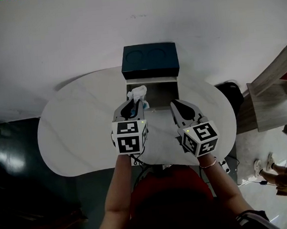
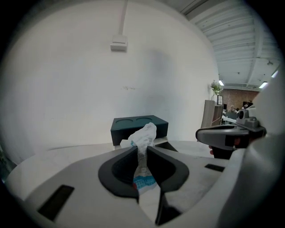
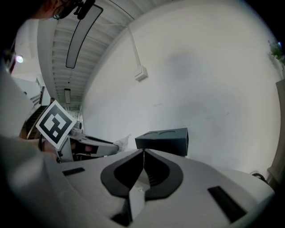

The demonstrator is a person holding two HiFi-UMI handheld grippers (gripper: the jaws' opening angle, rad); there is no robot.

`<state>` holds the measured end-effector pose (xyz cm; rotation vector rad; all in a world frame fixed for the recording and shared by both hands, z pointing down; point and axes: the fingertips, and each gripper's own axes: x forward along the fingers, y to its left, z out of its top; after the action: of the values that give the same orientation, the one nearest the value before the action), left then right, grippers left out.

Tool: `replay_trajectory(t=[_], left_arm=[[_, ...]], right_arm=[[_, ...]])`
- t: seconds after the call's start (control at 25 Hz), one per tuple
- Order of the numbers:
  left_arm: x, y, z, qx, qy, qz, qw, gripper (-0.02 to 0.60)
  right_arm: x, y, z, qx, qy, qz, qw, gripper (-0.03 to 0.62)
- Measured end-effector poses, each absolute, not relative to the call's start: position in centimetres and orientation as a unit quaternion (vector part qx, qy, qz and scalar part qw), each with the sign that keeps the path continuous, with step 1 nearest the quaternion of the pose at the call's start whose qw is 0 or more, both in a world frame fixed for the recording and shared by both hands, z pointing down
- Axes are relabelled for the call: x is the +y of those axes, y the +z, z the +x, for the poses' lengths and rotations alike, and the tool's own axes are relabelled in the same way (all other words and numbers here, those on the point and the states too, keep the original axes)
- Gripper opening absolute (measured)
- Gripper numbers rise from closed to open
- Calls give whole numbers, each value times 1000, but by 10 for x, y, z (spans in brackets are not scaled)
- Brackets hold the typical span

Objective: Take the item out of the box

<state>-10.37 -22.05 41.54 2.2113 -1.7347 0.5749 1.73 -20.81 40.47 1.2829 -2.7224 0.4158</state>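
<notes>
My left gripper (image 1: 134, 103) is shut on a crumpled white plastic packet with blue print (image 1: 137, 93), held just above the table at the left front corner of the open box (image 1: 163, 96). In the left gripper view the packet (image 2: 143, 141) is pinched between the jaws of my left gripper (image 2: 142, 150) and sticks up past their tips. The box's dark teal lid (image 1: 149, 61) stands behind the tray. My right gripper (image 1: 179, 106) hovers near the box's right front corner. Its jaws are together with nothing between them in the right gripper view (image 3: 143, 152).
The white oval table (image 1: 80, 132) carries only the box. A wooden shelf unit (image 1: 274, 92) stands to the right, with a person's legs and shoes (image 1: 268, 173) on the floor beside it. Dark floor (image 1: 18, 162) lies to the left.
</notes>
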Motion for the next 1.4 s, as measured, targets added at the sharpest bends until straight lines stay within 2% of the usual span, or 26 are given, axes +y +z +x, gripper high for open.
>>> replay_trajectory(t=[1.4], left_arm=[[-123,364,-137,-637,71,756,129,78]], right_arm=[[-157,380,4,-902,96,420,42,15]])
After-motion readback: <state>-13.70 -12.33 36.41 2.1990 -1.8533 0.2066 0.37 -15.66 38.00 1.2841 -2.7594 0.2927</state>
